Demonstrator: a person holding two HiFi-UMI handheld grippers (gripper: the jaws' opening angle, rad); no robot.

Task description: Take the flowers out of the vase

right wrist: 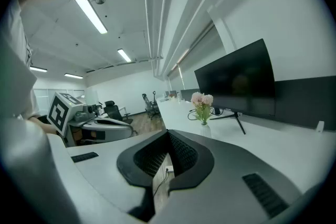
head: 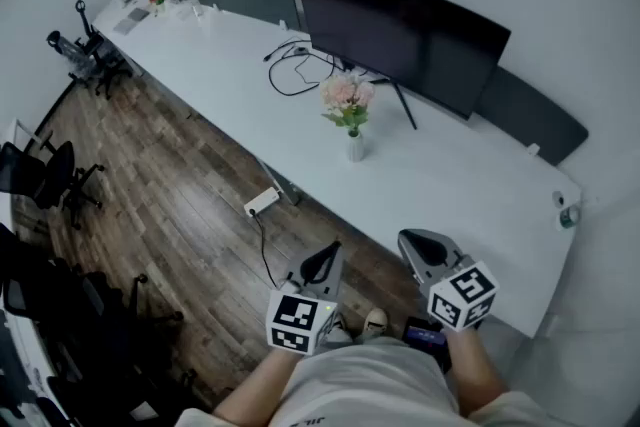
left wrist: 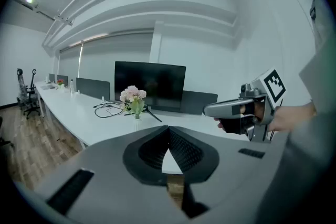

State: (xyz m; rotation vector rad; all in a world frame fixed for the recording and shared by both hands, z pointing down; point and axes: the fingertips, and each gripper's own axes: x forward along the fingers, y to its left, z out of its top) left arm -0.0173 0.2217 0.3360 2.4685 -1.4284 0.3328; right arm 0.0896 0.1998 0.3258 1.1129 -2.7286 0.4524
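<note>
A small bunch of pink flowers with green leaves stands upright in a little white vase on the long white desk, just in front of the black monitor. The flowers show far off in the left gripper view, and the flowers sit above the vase in the right gripper view. My left gripper and right gripper are both shut and empty. They are held close to the body, short of the desk's near edge and well away from the vase.
Black cables lie on the desk left of the flowers. A power strip lies on the wooden floor under the desk edge. Office chairs stand at the left. A small green object sits at the desk's right end.
</note>
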